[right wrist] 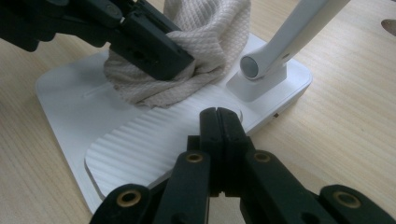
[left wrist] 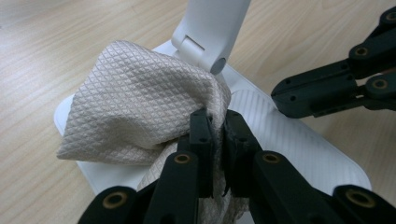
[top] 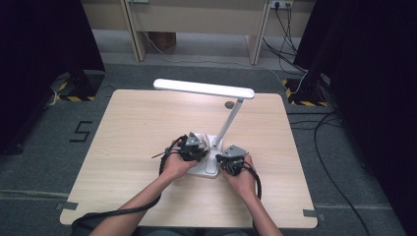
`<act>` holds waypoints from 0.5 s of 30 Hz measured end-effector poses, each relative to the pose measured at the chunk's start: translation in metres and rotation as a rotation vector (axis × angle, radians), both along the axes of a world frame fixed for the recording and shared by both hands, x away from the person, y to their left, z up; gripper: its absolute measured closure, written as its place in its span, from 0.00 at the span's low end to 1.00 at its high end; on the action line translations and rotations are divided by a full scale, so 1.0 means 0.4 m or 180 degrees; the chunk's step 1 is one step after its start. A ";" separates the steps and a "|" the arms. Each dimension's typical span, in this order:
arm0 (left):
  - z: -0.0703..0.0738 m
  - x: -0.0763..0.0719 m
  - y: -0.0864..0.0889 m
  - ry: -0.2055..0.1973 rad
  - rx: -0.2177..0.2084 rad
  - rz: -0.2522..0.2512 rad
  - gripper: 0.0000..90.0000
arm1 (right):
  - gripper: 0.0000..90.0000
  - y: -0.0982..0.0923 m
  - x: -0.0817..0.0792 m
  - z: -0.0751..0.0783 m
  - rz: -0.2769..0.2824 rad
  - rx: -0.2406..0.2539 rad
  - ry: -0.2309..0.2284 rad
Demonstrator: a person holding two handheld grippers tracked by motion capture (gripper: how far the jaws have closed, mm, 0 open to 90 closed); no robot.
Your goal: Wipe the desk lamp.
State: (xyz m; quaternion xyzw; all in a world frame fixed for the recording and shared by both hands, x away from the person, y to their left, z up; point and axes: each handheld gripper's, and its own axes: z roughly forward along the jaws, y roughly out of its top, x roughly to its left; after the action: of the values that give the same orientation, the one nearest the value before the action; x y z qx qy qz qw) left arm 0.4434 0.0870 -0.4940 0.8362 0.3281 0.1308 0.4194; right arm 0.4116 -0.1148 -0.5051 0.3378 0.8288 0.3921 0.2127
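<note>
**One cloth, one lamp, two grippers**

The left gripper (left wrist: 215,122) is clamped on one beige cloth (left wrist: 140,107) lying on the lamp base (right wrist: 65,93). The right gripper (right wrist: 219,116), jaws together and empty, rests on that base. One lamp (top: 204,88), one table (top: 137,128).

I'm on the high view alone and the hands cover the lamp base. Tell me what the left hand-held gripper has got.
Observer: The left hand-held gripper is shut on a beige cloth bunched on the white lamp base.
Operator: Report the right one.
Observer: The right hand-held gripper is shut with nothing between its jaws, its tips over the ribbed part of the base.
Operator: Say where the cloth sits against the lamp arm.
Observer: It lies right beside the arm's hinge; whether it touches I cannot tell.
</note>
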 end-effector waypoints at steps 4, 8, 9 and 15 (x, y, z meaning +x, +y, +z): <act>0.000 -0.015 0.006 0.0020 0.0004 -0.0032 0.92 | 1.00 0.000 0.000 0.000 0.0000 0.0000 0.0001; 0.000 -0.032 0.014 0.0007 0.0028 -0.0105 0.92 | 1.00 0.000 0.000 0.000 -0.0001 0.0000 0.0001; -0.001 -0.038 0.016 0.0023 0.0013 -0.0106 0.92 | 1.00 0.000 0.000 0.000 -0.0001 0.0000 0.0001; -0.001 -0.072 0.031 0.0081 -0.0025 -0.0162 0.92 | 1.00 0.000 0.000 0.000 0.0002 -0.0004 -0.0007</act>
State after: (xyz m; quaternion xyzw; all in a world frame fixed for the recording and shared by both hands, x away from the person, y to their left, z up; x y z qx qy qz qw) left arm 0.4144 0.0992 -0.4944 0.8443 0.3126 0.1083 0.4216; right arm 0.4118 -0.1148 -0.5051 0.3370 0.8289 0.3919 0.2137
